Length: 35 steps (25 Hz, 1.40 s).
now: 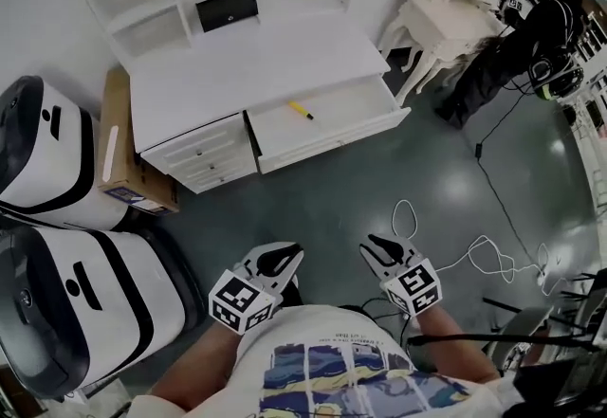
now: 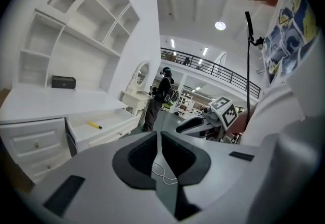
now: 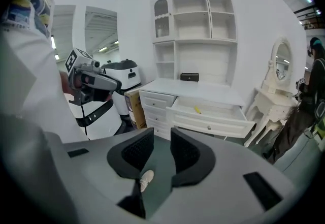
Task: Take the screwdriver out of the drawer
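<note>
A yellow screwdriver (image 1: 301, 110) lies in the open drawer (image 1: 332, 137) of a white desk, far ahead of both grippers. It also shows in the left gripper view as a screwdriver (image 2: 94, 125) and in the right gripper view as a screwdriver (image 3: 197, 110). My left gripper (image 1: 294, 255) hangs over the grey floor with its jaws together, empty (image 2: 158, 133). To its right my right gripper (image 1: 368, 244) stands open, a clear gap between its pads and nothing in it (image 3: 162, 134). Both are close to the person's body.
A black box (image 1: 227, 9) sits on the desk top. Closed drawers (image 1: 204, 155) are left of the open one, a cardboard box (image 1: 119, 151) and white machines (image 1: 43, 151) further left. A white dressing table (image 1: 446, 18), a person (image 1: 531, 37) and floor cables (image 1: 474, 255) are at the right.
</note>
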Tool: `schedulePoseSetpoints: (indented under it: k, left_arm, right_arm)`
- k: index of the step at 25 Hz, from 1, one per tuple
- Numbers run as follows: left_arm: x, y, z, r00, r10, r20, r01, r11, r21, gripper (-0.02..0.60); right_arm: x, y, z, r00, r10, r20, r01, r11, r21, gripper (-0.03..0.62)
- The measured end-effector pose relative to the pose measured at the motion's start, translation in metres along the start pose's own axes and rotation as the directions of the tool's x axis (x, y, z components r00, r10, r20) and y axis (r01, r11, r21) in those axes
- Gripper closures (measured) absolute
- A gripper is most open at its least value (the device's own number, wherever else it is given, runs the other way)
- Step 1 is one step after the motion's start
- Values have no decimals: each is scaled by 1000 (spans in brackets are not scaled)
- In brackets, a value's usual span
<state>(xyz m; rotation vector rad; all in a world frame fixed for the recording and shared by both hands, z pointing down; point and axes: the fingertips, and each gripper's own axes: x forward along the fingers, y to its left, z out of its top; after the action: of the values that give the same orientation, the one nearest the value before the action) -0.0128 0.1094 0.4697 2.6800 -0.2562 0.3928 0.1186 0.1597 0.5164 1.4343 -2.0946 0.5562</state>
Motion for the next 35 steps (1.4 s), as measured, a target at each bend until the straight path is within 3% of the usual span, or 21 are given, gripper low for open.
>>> schedulePoseSetpoints:
  k: [8,13,19,30,35]
  left_arm:
    - [5,79,35,1000,-18,-3,18,1000,6,565]
    - [-10,114,37,995,93,31,-92,994,-53,566]
    - [-16,156,42,974,222,43,-215,969,-123,566]
    - [20,213,105,886,461,42,-447,876,-180,565]
    - [45,224,125,835,549,14,-535,819,-210,565]
  right_arm:
    - [84,-52,68,1000,-16,-18,15,999,-43,484]
    - [128,-82,94,999,-2,-43,-2,997,-82,494]
    - [195,-131,110,996,38,-83,-47,993,-106,494]
    - [335,-227,99,955,160,-251,-202,967,-154,464]
    - [386,-250,78,916,208,-343,-279,945,-173,451]
